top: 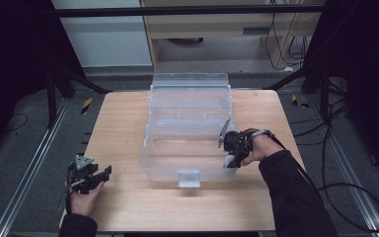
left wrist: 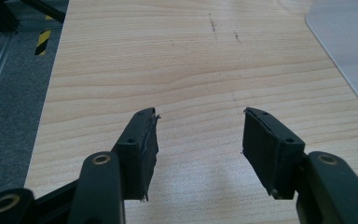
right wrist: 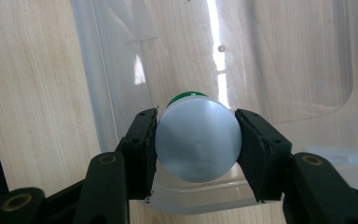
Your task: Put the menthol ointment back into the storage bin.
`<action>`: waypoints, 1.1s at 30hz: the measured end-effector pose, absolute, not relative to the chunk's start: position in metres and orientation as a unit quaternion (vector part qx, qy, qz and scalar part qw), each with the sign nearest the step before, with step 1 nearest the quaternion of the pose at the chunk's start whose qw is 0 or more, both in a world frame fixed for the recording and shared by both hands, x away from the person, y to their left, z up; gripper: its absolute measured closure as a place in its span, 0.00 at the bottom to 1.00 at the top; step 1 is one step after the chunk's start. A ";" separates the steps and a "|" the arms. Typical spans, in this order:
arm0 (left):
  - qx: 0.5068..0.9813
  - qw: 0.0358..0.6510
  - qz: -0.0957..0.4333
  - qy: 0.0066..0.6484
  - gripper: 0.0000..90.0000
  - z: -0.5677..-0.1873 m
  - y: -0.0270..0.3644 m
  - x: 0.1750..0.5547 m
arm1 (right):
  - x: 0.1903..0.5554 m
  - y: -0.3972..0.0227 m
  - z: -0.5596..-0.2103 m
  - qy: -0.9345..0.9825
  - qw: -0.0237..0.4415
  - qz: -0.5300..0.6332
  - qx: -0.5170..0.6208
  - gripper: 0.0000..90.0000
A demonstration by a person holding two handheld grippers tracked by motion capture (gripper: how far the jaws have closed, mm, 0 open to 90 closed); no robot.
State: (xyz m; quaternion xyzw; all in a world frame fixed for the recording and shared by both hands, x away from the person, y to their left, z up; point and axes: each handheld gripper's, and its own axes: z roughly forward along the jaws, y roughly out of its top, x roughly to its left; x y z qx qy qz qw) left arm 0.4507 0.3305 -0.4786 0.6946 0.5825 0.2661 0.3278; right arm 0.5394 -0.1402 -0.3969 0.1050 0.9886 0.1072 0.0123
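Where grey carpet and aluminium rails frame it, a pale wooden table (top: 128,143) fills mid-frame.
Clear plastic bin (top: 187,111) at centre; right gripper (top: 233,159) pinching a white green-tipped bottle (right wrist: 198,140) over its right rim; left gripper (top: 96,178), lower left, jaws spread, nothing between.

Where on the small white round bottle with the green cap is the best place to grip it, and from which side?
Across its round white body, as the right gripper does now: jaws on opposite sides of the white round bottle, coming from its flat base end. The green cap then points into the clear plastic bin.
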 end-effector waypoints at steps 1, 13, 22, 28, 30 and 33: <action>0.695 0.328 0.266 0.583 0.49 -0.479 0.331 0.451 | 0.539 -0.140 -0.397 0.989 0.012 0.107 0.106 0.56; 0.696 0.327 0.266 0.581 0.49 -0.479 0.330 0.451 | 0.541 -0.142 -0.404 0.987 0.008 0.114 0.116 0.56; 0.697 0.326 0.266 0.581 0.49 -0.479 0.330 0.451 | 0.540 -0.143 -0.403 0.987 0.013 0.113 0.116 0.56; 0.697 0.326 0.266 0.581 0.49 -0.479 0.330 0.451 | 0.539 -0.142 -0.403 0.986 0.017 0.113 0.119 0.56; 0.697 0.326 0.266 0.581 0.49 -0.479 0.330 0.451 | 0.538 -0.143 -0.402 0.986 0.020 0.117 0.117 0.56; 0.697 0.326 0.266 0.581 0.49 -0.479 0.330 0.451 | 0.537 -0.144 -0.399 0.984 0.024 0.124 0.121 0.55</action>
